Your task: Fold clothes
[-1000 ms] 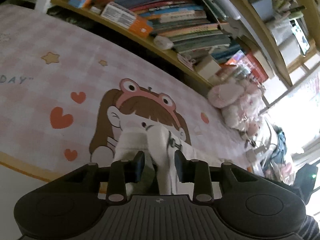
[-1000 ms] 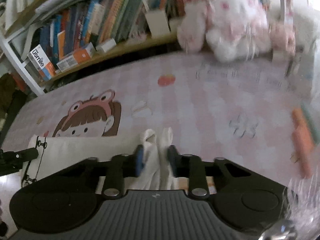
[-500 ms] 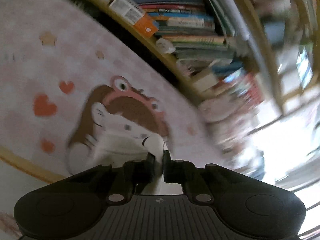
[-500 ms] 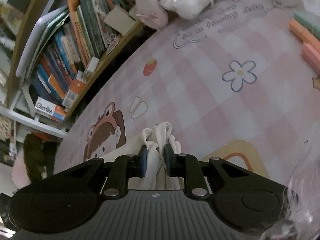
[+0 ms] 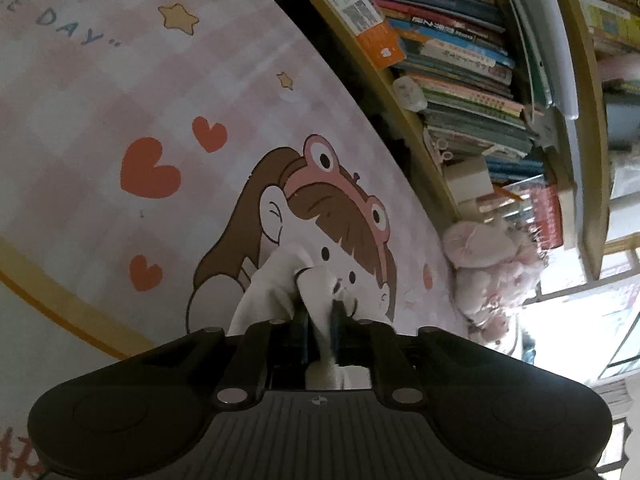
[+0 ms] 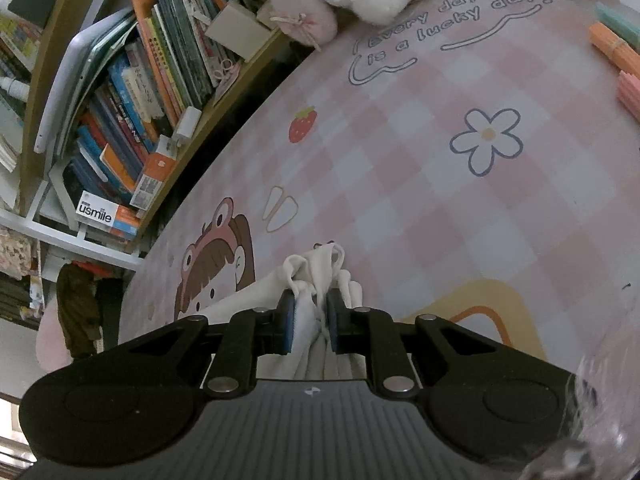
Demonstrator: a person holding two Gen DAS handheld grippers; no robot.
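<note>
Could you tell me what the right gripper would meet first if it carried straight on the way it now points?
The right gripper is clamped on bunched white cloth; pushed straight on, that bunch would probably press first into the pink checked table cover just ahead, though depth is unclear.

Mounted one per gripper, looking forward and steeply down along the fingers, close over the pink checked mat (image 5: 100, 92). Both tilted; shared: frog-hat cartoon girl (image 6: 218, 264), bookshelf (image 5: 452, 60), plush toy (image 6: 320, 4).

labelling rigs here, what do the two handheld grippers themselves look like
Both match: the left gripper and right gripper have a broad black body with ribbed grey top, a small crosshair mark, round silver screws on black finger arms, and blue pads. No cables or sleeves show.
</note>
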